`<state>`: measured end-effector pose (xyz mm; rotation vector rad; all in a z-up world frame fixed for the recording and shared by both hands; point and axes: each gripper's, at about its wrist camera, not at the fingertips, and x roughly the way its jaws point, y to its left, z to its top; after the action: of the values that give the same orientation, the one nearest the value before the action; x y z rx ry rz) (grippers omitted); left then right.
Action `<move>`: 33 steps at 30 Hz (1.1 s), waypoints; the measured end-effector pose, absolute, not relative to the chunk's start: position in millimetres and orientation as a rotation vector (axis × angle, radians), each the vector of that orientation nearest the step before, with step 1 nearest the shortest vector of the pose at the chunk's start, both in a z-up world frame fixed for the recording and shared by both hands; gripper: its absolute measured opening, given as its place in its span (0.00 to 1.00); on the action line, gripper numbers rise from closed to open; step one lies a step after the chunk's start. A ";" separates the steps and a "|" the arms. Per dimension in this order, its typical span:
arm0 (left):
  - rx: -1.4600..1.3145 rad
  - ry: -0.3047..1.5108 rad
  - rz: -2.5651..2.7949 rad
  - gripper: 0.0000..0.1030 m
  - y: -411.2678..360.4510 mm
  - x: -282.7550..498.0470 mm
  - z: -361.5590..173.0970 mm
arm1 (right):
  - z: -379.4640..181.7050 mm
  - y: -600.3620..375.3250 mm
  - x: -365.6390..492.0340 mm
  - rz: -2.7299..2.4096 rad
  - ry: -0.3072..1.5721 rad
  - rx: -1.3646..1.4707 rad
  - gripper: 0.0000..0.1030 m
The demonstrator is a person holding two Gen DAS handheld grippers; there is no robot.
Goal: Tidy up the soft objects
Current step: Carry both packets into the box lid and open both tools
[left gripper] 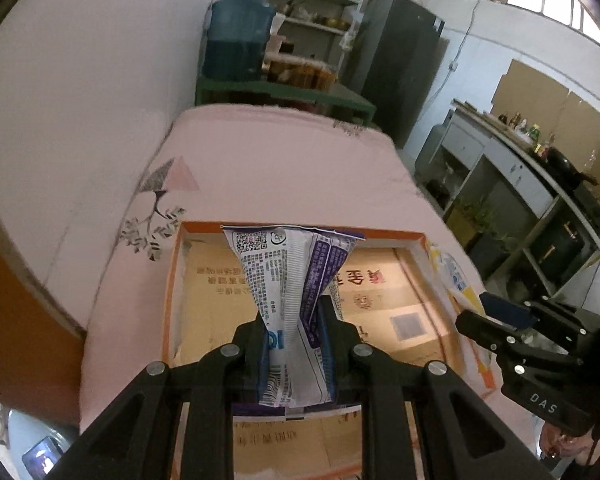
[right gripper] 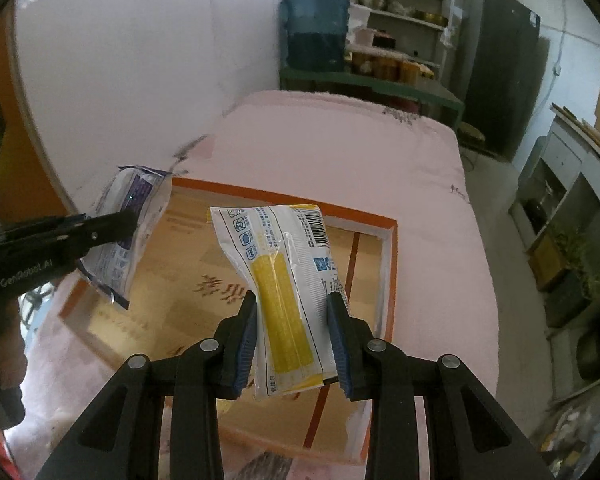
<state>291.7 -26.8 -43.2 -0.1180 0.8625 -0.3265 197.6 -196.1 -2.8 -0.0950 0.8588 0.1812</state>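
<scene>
On the pink bedcover (right gripper: 340, 152) sits an orange-rimmed cardboard box (right gripper: 284, 196), open-topped. Above it, left gripper (left gripper: 294, 320) is clamped on a purple-and-white packet (left gripper: 288, 268), held in the air. Right gripper (right gripper: 294, 308) is clamped on a yellow-and-white packet (right gripper: 284, 280), likewise over the box.

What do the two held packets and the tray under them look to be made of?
Purple-and-white packet: thin glossy plastic film, crumpled where pinched. Yellow-and-white packet: similar glossy film with a clear shiny seam, probably plastic. Orange-rimmed tray: looks like matte cardboard, with a printed brown base and taped seams.
</scene>
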 end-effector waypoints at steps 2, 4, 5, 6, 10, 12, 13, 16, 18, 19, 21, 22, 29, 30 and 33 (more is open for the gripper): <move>-0.118 0.884 -0.328 0.21 -29.3 302.2 -51.6 | -11.3 -195.8 208.6 0.172 0.877 -0.099 0.33; -0.116 0.900 -0.331 0.21 -32.1 308.5 -57.8 | -20.6 -195.9 220.8 0.164 0.901 -0.099 0.33; -0.114 0.905 -0.330 0.21 -33.8 311.3 -60.4 | -24.2 -195.7 226.8 0.165 0.910 -0.093 0.33; -0.111 0.915 -0.333 0.21 -34.9 314.7 -63.8 | -28.1 -196.4 232.5 0.166 0.920 -0.085 0.33; -0.113 0.947 -0.320 0.21 -36.7 327.2 -75.3 | -40.2 -196.8 243.3 0.163 0.946 -0.072 0.33; -0.123 0.963 -0.311 0.21 -35.8 331.2 -80.9 | -44.3 -197.1 248.6 0.161 0.953 -0.068 0.34; -0.131 0.972 -0.304 0.21 -34.8 334.0 -84.5 | -45.7 -196.9 249.4 0.161 0.954 -0.067 0.34; -0.142 0.995 -0.299 0.21 -34.1 338.9 -92.4 | -48.7 -195.1 252.9 0.162 0.958 -0.075 0.34; -0.153 1.000 -0.293 0.21 -32.0 340.8 -95.9 | -51.1 -194.3 253.8 0.163 0.961 -0.082 0.34; -0.163 1.001 -0.289 0.22 -30.6 342.0 -97.6 | -52.2 -193.8 254.7 0.164 0.961 -0.085 0.34; -0.178 1.006 -0.282 0.23 -28.1 343.7 -99.5 | -53.9 -192.9 253.7 0.167 0.958 -0.088 0.35; -0.188 1.007 -0.279 0.24 -26.9 343.9 -100.2 | -54.6 -192.0 253.5 0.170 0.955 -0.092 0.36; -0.195 1.042 -0.318 0.58 -25.3 349.3 -104.8 | -57.0 -195.9 249.3 0.184 0.934 -0.058 0.48; -0.211 1.039 -0.321 0.58 -24.5 347.9 -103.4 | -57.2 -197.1 249.0 0.182 0.934 -0.047 0.48; -0.227 1.005 -0.324 0.64 -22.9 343.1 -95.2 | -56.1 -198.7 246.8 0.172 0.927 -0.038 0.56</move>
<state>343.1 -22.9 -95.2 -0.2269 1.0050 -0.3237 246.8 -198.7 -56.1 -0.0378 0.9266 0.1716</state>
